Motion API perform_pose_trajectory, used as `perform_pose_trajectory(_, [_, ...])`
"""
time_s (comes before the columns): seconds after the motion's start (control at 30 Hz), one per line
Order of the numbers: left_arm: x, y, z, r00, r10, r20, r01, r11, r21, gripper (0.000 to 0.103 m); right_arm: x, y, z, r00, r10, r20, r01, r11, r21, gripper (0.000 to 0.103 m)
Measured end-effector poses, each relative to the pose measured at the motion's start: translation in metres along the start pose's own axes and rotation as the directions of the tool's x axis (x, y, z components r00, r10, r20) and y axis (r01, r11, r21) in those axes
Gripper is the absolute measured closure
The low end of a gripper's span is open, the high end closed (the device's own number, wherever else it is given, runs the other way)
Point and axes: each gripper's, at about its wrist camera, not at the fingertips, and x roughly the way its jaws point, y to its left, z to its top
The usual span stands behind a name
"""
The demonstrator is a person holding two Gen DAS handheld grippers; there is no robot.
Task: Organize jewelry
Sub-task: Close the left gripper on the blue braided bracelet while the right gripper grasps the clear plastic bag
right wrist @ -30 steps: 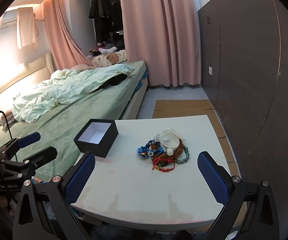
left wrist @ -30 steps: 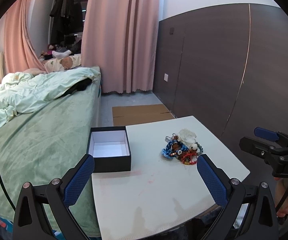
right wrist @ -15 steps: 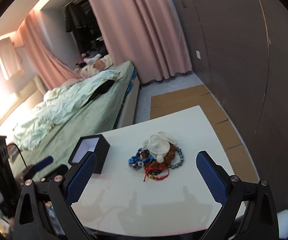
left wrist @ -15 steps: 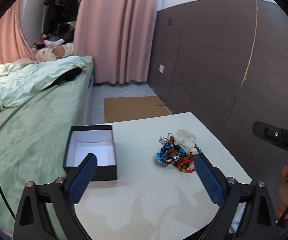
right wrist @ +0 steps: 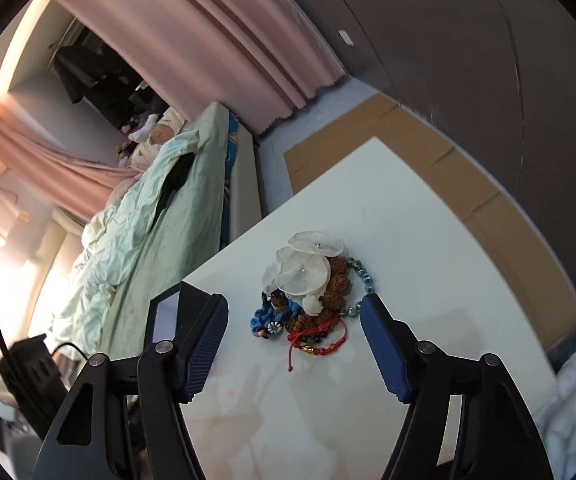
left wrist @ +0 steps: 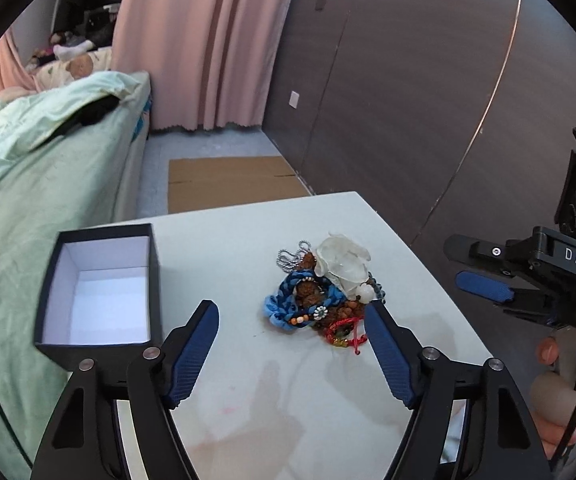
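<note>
Jewelry (right wrist: 307,300), heaped mid-table just right of the box (left wrist: 100,288), is framed straight ahead between the spread-apart fingers of the right gripper (right wrist: 293,346), while the left gripper (left wrist: 291,352) is held wide too.

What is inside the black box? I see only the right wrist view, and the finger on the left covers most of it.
Observer: The black cardboard box with white lining is open and holds nothing.
Operator: Is there any metal chain in the pile? I do not see one.
Observer: Yes. A silver ball chain lies at the far edge of the jewelry pile, beside the white flower piece.
Operator: Where does my gripper stand relative to the table?
Observer: The right gripper hangs off the right side of the white table, roughly level with the pile, and touches nothing.
</note>
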Motion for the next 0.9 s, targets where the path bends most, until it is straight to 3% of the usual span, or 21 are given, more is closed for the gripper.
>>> perform_pose_trajectory(0.17, [0.029, 0.003, 0.002, 0.995, -0.069, -0.075, 0.067, 0.997, -0.029, 0.027, 0.020, -0.004, 0.007, 0.999, 0.030, -0.038, -0.028, 0.998, 0.052, 0.033])
perform_pose_trajectory(0.57, [0.100, 0.003, 0.000, 0.973, -0.075, -0.218, 0.071, 0.997, -0.026, 0.029, 0.059, -0.016, 0.031, 0.995, 0.052, -0.088, -0.040, 0.990, 0.137, 0.033])
perform_pose_trajectory(0.6, [0.102, 0.004, 0.001, 0.972, -0.083, -0.218, 0.076, 0.996, -0.037, 0.032, 0.063, -0.015, 0.033, 0.994, 0.058, -0.094, -0.044, 0.988, 0.146, 0.033])
perform_pose_trajectory(0.67, [0.103, 0.009, 0.002, 0.972, -0.087, -0.219, 0.074, 0.995, -0.067, 0.054, 0.069, -0.015, 0.036, 0.992, 0.074, -0.101, -0.058, 0.986, 0.156, 0.033])
perform_pose_trajectory(0.7, [0.103, 0.014, 0.003, 0.970, -0.103, -0.219, 0.086, 0.992, -0.088, 0.055, 0.071, -0.014, 0.037, 0.991, 0.080, -0.103, -0.063, 0.986, 0.158, 0.033])
perform_pose_trajectory(0.83, [0.094, 0.022, 0.007, 0.973, -0.110, -0.205, 0.086, 0.989, -0.119, 0.087, 0.081, -0.014, 0.038, 0.991, 0.064, -0.119, -0.046, 0.988, 0.150, 0.036])
perform_pose_trajectory(0.9, [0.091, 0.025, 0.008, 0.972, -0.122, -0.200, 0.096, 0.987, -0.131, 0.089, 0.089, -0.014, 0.037, 0.989, 0.041, -0.139, -0.021, 0.989, 0.145, 0.044])
